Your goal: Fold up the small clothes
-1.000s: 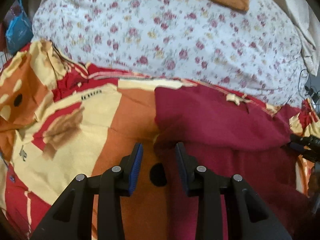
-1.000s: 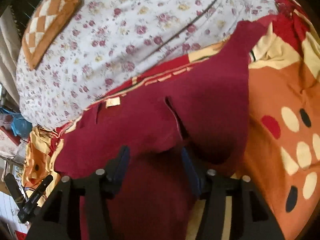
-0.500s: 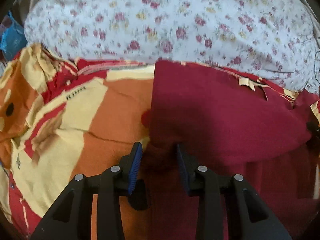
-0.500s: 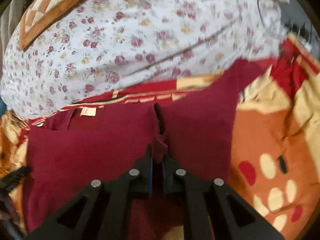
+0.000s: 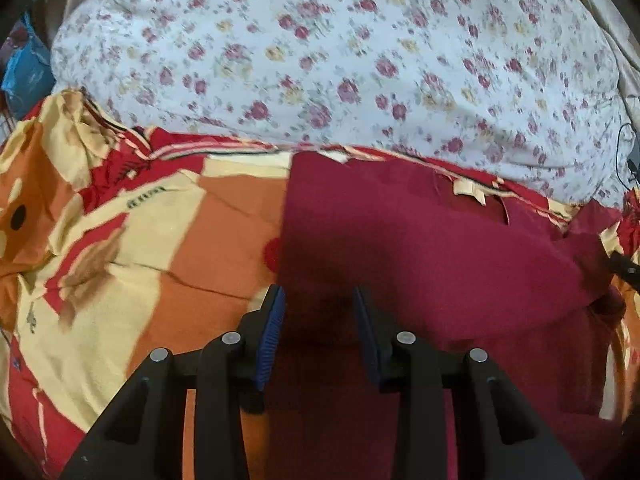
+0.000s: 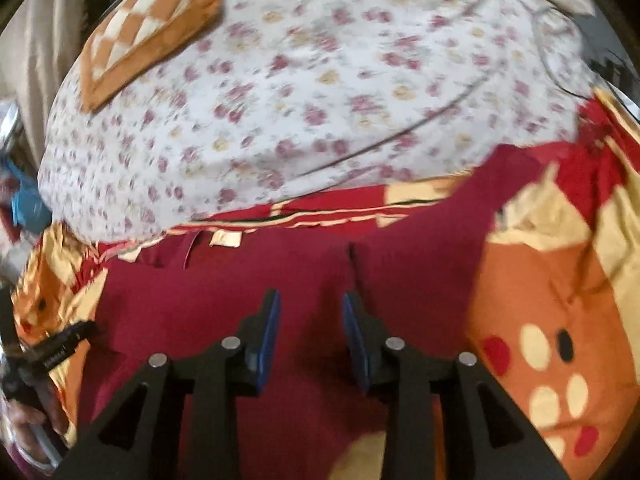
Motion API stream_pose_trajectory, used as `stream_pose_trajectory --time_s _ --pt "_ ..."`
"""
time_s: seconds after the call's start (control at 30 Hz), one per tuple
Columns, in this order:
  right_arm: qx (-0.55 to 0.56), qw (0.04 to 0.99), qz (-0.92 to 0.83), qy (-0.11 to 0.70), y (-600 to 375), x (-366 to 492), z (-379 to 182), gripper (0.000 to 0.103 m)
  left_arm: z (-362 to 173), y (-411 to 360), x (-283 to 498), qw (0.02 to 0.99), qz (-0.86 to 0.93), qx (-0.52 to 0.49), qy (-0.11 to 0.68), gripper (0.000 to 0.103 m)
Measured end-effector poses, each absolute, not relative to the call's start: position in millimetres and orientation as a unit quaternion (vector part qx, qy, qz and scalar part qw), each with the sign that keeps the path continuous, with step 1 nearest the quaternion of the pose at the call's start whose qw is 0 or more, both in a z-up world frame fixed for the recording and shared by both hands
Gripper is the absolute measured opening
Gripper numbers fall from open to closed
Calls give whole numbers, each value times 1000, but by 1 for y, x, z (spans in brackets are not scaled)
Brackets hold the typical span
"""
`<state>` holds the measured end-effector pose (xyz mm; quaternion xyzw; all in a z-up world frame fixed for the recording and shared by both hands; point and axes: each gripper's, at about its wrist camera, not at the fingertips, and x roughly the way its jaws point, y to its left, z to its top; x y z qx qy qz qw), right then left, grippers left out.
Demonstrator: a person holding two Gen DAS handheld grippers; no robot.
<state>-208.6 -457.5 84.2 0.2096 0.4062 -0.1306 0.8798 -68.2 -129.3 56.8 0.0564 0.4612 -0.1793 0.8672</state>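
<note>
Nothing here reads cleanly. The patterned bedsheet (image 5: 168,216) carries a short dark printed word near its far edge, too blurred to make out. The maroon garment (image 5: 420,248) shows a pale label (image 5: 468,191), blank from this angle.

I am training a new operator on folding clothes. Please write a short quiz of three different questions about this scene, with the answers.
1. True or false: the maroon garment lies on a patterned orange, red and cream bedsheet.
2. What lies behind the garment? A) a floral white quilt B) a wooden chair C) a green towel
3. Fill in: the small tag near the garment's far edge is ____ in colour.

Key: 1 true. 2 A, the floral white quilt. 3 cream.
</note>
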Motion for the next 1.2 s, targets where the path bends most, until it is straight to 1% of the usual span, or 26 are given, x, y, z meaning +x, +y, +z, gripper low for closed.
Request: stream_pose_trajectory --time_s 0.1,0.13,0.2,0.23,0.27,0.3,0.33,0.37,0.57,0.67,0.73,0.8,0.9,0.93,0.97,1.0,1.1,1.2 --pt "212 848 -142 464 -461 -189 49 33 45 -140 -67 862 -168 82 472 26" --pt "221 845 -135 467 -463 -189 44 33 44 -144 -69 865 -165 93 465 28" --pt "238 854 -120 448 -468 -200 53 34 42 -145 -71 867 -167 97 459 32" --pt "259 857 -110 432 -474 -209 58 39 42 -144 -72 869 -167 96 456 32" --pt "278 859 -107 416 -483 -217 64 49 41 -144 -72 869 -167 96 455 33" --pt "291 861 -114 400 -493 -225 69 57 41 -144 -73 870 -165 97 453 33" --pt "299 863 -130 387 -505 -232 74 68 42 -144 -73 871 -165 96 453 33" --pt "304 863 -160 370 -524 -242 80 70 42 -143 -73 871 -164 94 454 33" --pt "353 834 -257 338 -612 -257 75 70 41 -142 -73 872 -163 87 453 34" --pt "336 842 -264 329 -628 -239 71 70 42 -143 -73 873 -161 86 453 35" --pt "313 845 -270 338 -633 -221 67 70 42 -143 -73 873 -160 87 452 35" --pt "298 842 -276 356 -640 -201 55 67 41 -143 -73 873 -162 87 451 35" --pt "286 829 -285 386 -653 -177 35 54 41 -141 -73 873 -165 86 451 36" --pt "288 823 -286 397 -658 -172 27 38 41 -142 -73 873 -165 86 451 36" --pt "291 821 -283 403 -661 -170 22 17 41 -142 -73 873 -165 87 450 36" --pt "293 820 -279 405 -662 -169 21 11 40 -142 -73 874 -165 89 448 37" --pt "303 834 -265 377 -661 -180 35 10 39 -144 -74 876 -165 94 444 37" --pt "314 851 -268 324 -663 -211 69 9 42 -143 -72 873 -169 90 448 37"
